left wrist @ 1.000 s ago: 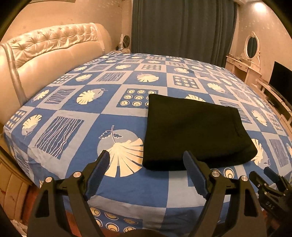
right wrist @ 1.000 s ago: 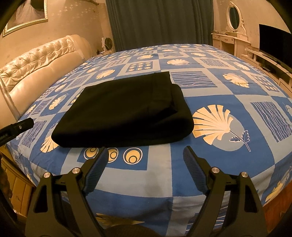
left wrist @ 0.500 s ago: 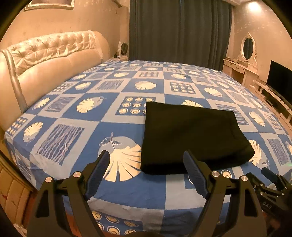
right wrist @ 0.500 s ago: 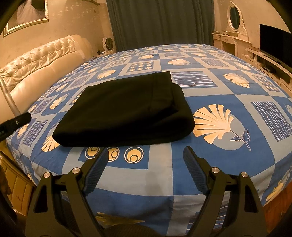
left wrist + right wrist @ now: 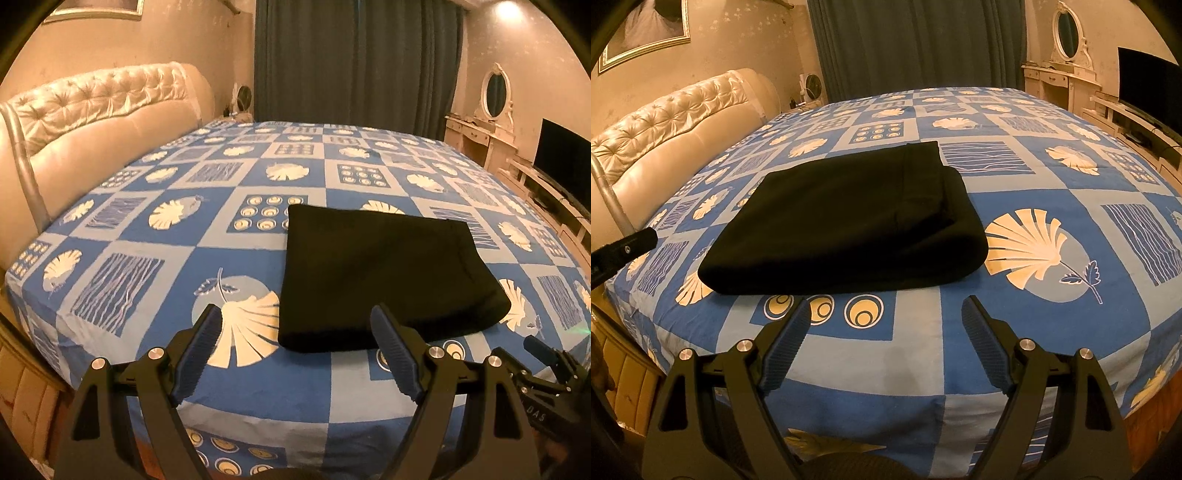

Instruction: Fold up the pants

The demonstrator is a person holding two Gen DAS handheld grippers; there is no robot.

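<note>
while both tools hang spread wide and empty off the bed (image 5: 110, 266) edge, folded black pants (image 5: 846, 218) lie ahead: up-right of left tool (image 5: 295, 354), up-left of right tool (image 5: 882, 343); long axis crosswise; neither clearly nearer.

The folded black fabric pants (image 5: 384, 273) lie flat on the blue patterned bed sheet (image 5: 147, 236), near the bed's front edge and ahead of both grippers. The cream tufted leather headboard (image 5: 92, 122) runs along the bed's left side, and the dark pleated curtain (image 5: 354, 62) hangs behind its far end. The white vanity desk with oval mirror (image 5: 1060, 70) stands far right, with the flat black television (image 5: 1148, 88) to its right.
</note>
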